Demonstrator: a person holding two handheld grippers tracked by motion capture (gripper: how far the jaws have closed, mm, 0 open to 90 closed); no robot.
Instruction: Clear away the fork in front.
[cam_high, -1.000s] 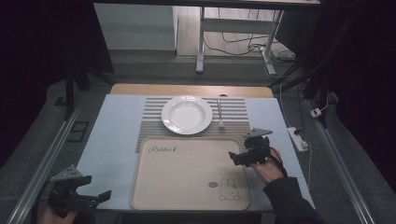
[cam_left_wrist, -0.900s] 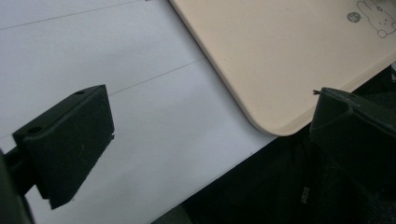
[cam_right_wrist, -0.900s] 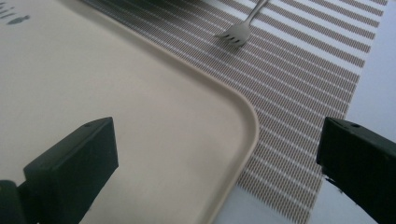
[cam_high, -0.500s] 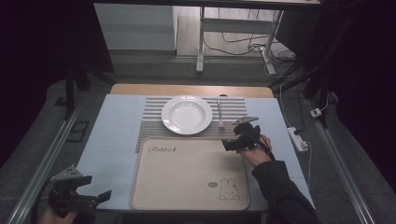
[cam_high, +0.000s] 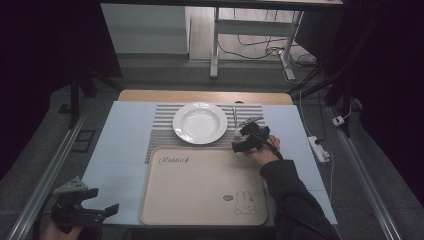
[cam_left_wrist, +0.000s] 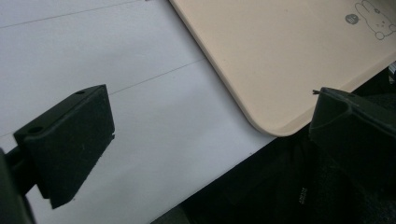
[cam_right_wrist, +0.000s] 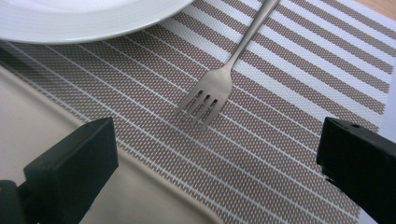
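Our right tongs (cam_right_wrist: 210, 158) hover wide open just above a silver fork (cam_right_wrist: 211, 93), which lies on the striped placemat (cam_right_wrist: 289, 154) beside a white plate (cam_high: 199, 122). Our left tongs (cam_high: 92, 212), also wide, sit at the table's (cam_high: 120, 150) near corner beside a beige tray (cam_high: 200, 190).

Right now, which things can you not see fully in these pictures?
- Fork: the handle end is cut off by the top edge of the right gripper view.
- Plate: cut off by the same edge.
- Tray: its writing is too small in the high view.
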